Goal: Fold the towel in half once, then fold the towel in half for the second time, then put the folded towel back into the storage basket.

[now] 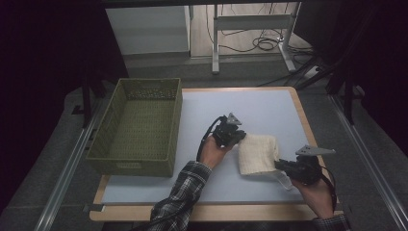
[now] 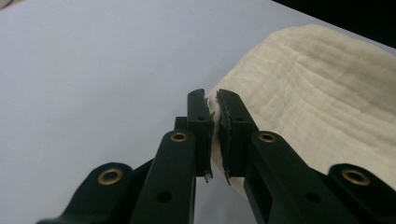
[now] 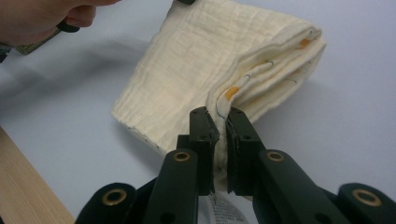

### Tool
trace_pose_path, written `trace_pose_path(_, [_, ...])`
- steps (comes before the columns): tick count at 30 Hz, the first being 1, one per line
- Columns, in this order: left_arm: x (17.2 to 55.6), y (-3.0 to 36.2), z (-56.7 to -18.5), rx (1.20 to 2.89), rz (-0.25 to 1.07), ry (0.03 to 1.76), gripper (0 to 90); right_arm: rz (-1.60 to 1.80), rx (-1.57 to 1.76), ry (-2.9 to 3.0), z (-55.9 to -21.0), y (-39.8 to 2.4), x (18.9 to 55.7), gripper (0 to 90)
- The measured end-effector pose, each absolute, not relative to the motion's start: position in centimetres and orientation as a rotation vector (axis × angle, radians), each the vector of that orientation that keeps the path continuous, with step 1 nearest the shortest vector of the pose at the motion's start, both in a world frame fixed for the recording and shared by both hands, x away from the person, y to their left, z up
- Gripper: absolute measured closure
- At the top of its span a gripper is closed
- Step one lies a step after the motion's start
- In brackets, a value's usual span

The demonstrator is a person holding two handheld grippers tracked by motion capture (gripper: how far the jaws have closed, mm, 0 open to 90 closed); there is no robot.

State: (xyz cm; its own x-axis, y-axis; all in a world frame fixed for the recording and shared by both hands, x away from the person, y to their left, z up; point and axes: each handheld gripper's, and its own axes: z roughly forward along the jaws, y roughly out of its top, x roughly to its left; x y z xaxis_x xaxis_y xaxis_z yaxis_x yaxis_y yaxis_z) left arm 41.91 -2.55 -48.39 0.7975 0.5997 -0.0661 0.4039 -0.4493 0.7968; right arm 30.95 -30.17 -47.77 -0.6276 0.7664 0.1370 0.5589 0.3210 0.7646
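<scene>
A folded cream cloth point(image 1: 258, 154) lies on the pale blue table mat point(image 1: 260, 110), right of centre. My left gripper point(image 1: 239, 136) is at its far left corner, jaws shut on the cloth's edge point(image 2: 215, 116). My right gripper point(image 1: 280, 165) is at the near right corner, jaws pinching a fold of the cloth point(image 3: 222, 121). In the right gripper view the cloth point(image 3: 205, 60) shows stacked layers with orange print inside, and a white label point(image 3: 224, 210) hangs below the jaws. The cloth point(image 2: 322, 98) spreads to the right of the left jaws.
An olive green woven basket point(image 1: 139, 125) stands on the left of the table, with nothing in it. The wooden table rim point(image 1: 202, 211) runs along the front. Metal rails flank both sides; desk legs and cables stand on the floor beyond.
</scene>
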Motion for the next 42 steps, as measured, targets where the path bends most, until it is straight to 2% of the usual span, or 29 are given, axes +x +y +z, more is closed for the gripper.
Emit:
trace_pose_path(21, [41.4, 2.1, -44.8, 2.092, 0.397, 0.787, 83.9, 1.261, 1.069, 2.387, -45.8, -25.4, 32.8, 82.2])
trace_pose_path(42, [41.4, 5.3, -42.2, 2.086, 0.474, 0.812, 83.7, 1.295, 1.017, 2.398, -44.3, -22.6, 34.4, 82.0])
